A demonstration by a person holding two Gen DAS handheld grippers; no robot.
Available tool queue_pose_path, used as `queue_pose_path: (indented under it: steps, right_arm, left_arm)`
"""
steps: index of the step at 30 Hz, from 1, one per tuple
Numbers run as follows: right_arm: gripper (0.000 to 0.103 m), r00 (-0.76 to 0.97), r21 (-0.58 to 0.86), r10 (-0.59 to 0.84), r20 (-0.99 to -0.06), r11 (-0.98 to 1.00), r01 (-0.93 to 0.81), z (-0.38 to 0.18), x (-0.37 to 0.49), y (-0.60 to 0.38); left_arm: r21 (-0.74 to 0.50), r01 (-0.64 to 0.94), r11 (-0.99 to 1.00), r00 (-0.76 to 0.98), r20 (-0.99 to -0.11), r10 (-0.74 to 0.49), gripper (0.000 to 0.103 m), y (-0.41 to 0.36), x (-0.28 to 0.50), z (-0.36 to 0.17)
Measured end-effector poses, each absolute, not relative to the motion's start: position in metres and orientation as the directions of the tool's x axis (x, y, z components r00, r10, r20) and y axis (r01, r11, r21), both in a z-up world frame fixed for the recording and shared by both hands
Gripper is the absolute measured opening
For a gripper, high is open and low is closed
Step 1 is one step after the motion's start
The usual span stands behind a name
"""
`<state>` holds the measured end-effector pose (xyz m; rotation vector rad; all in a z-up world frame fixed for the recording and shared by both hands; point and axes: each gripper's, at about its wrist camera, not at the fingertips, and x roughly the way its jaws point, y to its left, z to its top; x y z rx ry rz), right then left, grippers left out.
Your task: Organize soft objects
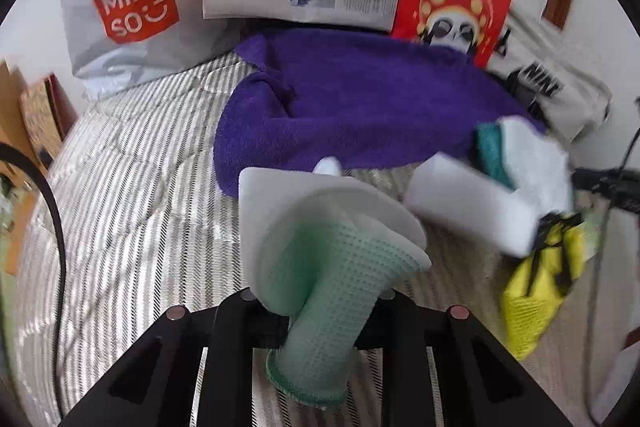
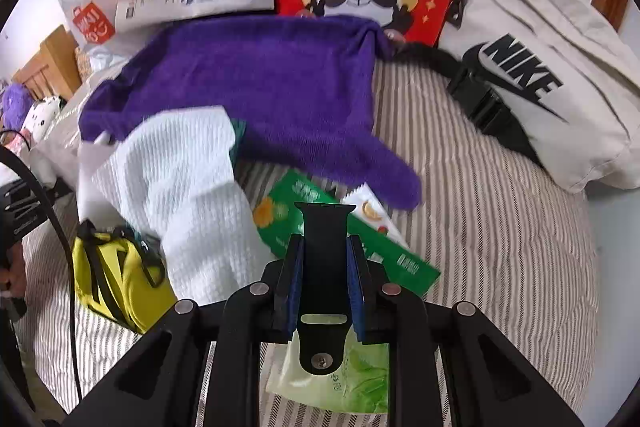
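Your left gripper (image 1: 320, 307) pinches a pale green waffle-knit cloth (image 1: 332, 267) with a darker green hem, folded around a white sponge (image 1: 272, 195) above the striped bedspread (image 1: 132, 187). Your right gripper (image 2: 322, 267) clamps a black strap (image 2: 322, 239) between blue pads, over green packets (image 2: 288, 211). A purple towel (image 2: 260, 79) lies beyond.

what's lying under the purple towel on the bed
The purple towel lies mostly on the striped bedding. Its near edge overlaps a white waffle cloth with a teal item beside it, and a green packet. Anything under its middle is hidden.
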<state>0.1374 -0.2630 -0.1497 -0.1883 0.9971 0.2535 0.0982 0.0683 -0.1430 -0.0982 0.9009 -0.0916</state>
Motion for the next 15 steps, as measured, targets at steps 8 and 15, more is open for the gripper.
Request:
queue_pose_path:
  steps: [8,15]
  right_arm:
    - [0.021,0.545,-0.018,0.143,-0.826,0.960,-0.280,-0.136,0.143,-0.260]
    - [0.021,0.557,0.001,0.170,-0.813,0.957,-0.291,-0.123,0.145,-0.255]
  left_arm:
    - [-0.116,0.037,0.993,0.629,-0.769,-0.113,0.019,0.074,0.090,-0.116]
    - [-0.146,0.055,0.988,0.655,-0.742,-0.146,0.019,0.077,0.084,-0.090]
